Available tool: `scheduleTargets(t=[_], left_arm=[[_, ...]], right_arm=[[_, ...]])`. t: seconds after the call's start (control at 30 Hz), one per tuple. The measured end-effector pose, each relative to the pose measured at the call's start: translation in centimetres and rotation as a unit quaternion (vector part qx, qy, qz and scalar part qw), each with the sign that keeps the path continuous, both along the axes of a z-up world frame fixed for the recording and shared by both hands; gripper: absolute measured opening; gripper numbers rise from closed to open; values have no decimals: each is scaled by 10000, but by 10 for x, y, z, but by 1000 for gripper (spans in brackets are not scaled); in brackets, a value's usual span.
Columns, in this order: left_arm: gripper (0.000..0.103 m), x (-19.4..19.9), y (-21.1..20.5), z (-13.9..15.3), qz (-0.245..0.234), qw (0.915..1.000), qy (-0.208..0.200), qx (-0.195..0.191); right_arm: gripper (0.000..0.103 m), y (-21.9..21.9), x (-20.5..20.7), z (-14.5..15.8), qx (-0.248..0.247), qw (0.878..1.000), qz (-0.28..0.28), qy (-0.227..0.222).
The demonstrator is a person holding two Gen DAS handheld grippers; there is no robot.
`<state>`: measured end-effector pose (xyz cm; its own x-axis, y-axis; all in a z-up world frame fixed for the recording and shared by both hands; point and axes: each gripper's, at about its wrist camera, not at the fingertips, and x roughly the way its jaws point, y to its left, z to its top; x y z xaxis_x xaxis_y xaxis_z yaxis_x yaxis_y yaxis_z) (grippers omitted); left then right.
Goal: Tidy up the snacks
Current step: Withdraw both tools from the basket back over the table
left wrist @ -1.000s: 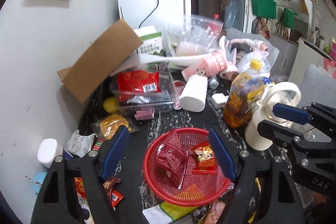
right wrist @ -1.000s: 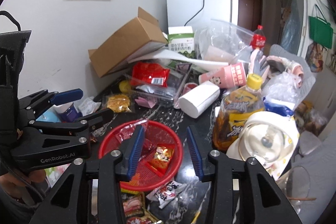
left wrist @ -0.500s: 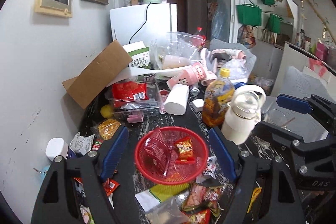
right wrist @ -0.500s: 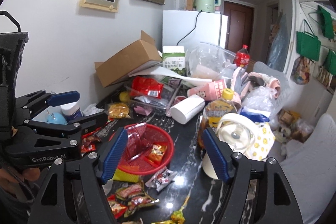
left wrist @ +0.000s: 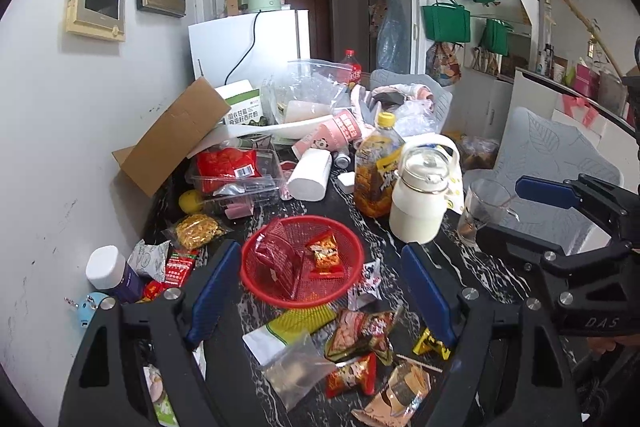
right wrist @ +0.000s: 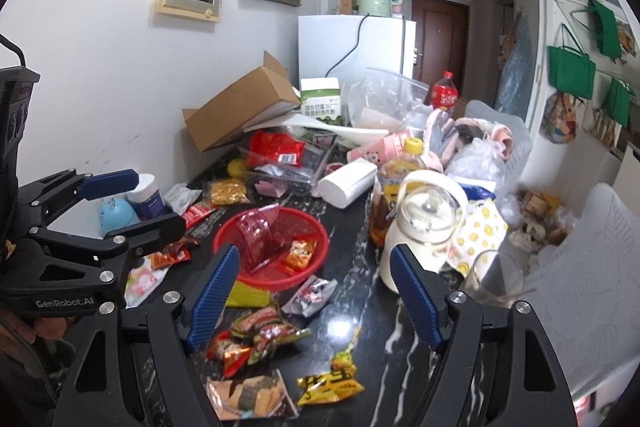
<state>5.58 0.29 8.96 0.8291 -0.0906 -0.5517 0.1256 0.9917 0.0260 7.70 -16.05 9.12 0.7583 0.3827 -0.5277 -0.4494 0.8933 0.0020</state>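
Above the red basket (left wrist: 302, 263), the left gripper (left wrist: 320, 291) is empty, its jaws opening; the right gripper (right wrist: 314, 291) gapes empty. Two packets lie in the basket; loose snack packets (right wrist: 256, 341) litter the table just before it.

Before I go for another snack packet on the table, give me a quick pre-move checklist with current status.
1. Left hand-held gripper empty: ok; its jaws are opening, nothing between them.
2. Right hand-held gripper empty: ok, jaws wide.
3. Red basket has room: ok, only a red pouch and a small orange packet inside.
4. Loose packets reachable: ok; several lie in front of the basket, such as the yellow wrapper.
5. Obstacles: not ok; white jug and glass stand close to the basket's right.
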Motion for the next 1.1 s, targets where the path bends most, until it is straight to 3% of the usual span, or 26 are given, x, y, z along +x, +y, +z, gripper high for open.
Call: scheduleTargets(t=[0.27, 0.6, 1.1], left_arm=[[82, -24, -12, -21, -353, 9991, 233, -68], [82, -44, -25, -53, -643, 9965, 525, -128], [82, -41, -34, -120, -903, 9852, 1307, -647]], right_arm=[[78, -11, -26, -19, -63, 9997, -172, 181], [78, -26, -44, -61, 55, 9966, -399, 712], [78, -44, -53, -129, 103, 9865, -738, 1460]])
